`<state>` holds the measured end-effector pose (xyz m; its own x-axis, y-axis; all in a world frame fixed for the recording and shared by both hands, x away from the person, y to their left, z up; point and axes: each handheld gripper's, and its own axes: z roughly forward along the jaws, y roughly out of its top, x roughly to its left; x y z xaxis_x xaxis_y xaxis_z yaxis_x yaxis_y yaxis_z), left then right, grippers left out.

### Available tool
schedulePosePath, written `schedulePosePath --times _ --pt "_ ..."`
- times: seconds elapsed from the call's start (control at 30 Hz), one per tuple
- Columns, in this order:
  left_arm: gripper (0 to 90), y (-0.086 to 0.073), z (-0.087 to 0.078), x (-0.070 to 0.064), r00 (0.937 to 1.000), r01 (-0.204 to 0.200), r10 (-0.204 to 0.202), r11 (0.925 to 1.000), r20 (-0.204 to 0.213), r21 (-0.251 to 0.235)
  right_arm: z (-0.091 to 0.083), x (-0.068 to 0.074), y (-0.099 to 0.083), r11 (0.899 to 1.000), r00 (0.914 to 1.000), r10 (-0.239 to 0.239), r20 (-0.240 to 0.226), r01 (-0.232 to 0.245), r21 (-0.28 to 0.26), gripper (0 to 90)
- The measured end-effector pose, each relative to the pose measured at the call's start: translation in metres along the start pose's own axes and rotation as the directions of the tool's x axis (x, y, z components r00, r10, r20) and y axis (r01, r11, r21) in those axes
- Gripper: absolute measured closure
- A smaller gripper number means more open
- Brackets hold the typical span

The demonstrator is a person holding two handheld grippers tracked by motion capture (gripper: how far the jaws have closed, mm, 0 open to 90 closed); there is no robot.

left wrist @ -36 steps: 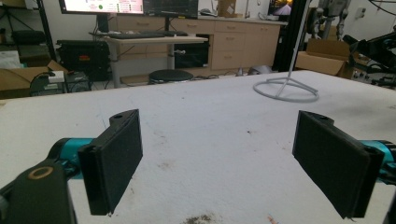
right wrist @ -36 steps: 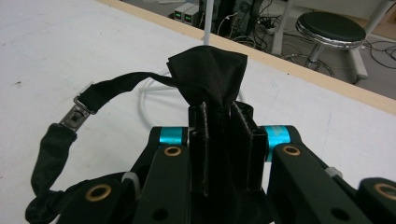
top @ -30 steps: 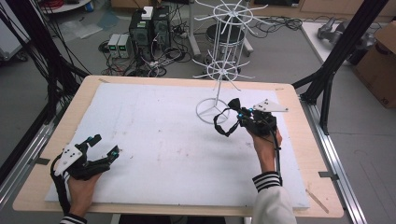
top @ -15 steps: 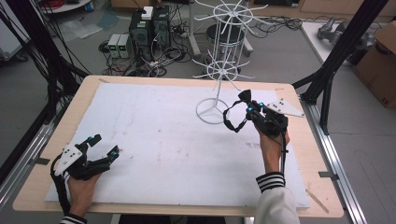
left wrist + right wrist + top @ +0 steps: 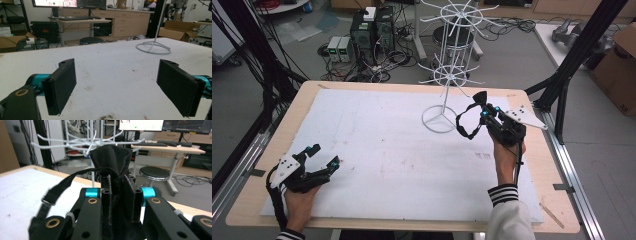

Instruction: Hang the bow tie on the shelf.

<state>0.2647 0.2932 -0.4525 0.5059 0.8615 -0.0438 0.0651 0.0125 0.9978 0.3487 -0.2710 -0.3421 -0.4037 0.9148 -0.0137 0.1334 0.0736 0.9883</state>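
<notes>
My right gripper is shut on a black fabric strap, held above the table just right of the white wire rack. In the right gripper view the black fabric bunches up between the jaws, and its strap loop with a metal buckle hangs to the left; the rack's white arms stand just beyond it. My left gripper rests on the white mat near the front left corner, open. Its two black pads stand wide apart with nothing between them.
The rack's ring base sits on the white mat at the back centre. The wooden table edge frames the mat. Black frame posts rise at the right. Computers and cables lie on the floor behind.
My right gripper has risen and moved right and toward the rack's arms with the strap in it. The left gripper has not moved.
</notes>
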Motion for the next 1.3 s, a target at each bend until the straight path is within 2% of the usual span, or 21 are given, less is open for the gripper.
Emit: schedulePosePath --times 0.13,0.37,0.73,0.93,1.3 --pt "16.3 0.000 0.000 0.000 1.0000 0.001 -0.001 1.0000 0.000 0.000 0.000 0.000 0.007 1.000 0.9998 0.022 -0.004 -0.022 -0.015 77.4" --pt "16.3 0.000 0.000 0.000 1.0000 0.001 -0.001 1.0000 0.000 0.000 0.001 0.006 0.022 0.999 0.9999 -0.009 -0.012 0.009 -0.044 77.3" --pt "16.3 0.000 0.000 0.000 1.0000 0.001 -0.001 1.0000 0.000 0.001 0.014 0.009 0.030 0.999 0.9997 -0.022 -0.009 0.022 -0.033 77.3" --pt "16.3 0.000 0.000 0.000 1.0000 0.002 -0.002 1.0000 -0.001 0.001 0.026 0.010 0.034 1.000 0.9995 -0.031 0.002 0.031 -0.007 77.2" --pt "16.3 0.000 0.000 0.001 1.0000 0.005 -0.005 1.0000 0.000 0.003 0.040 0.006 0.027 0.998 0.9993 -0.030 0.024 0.029 0.049 77.1"
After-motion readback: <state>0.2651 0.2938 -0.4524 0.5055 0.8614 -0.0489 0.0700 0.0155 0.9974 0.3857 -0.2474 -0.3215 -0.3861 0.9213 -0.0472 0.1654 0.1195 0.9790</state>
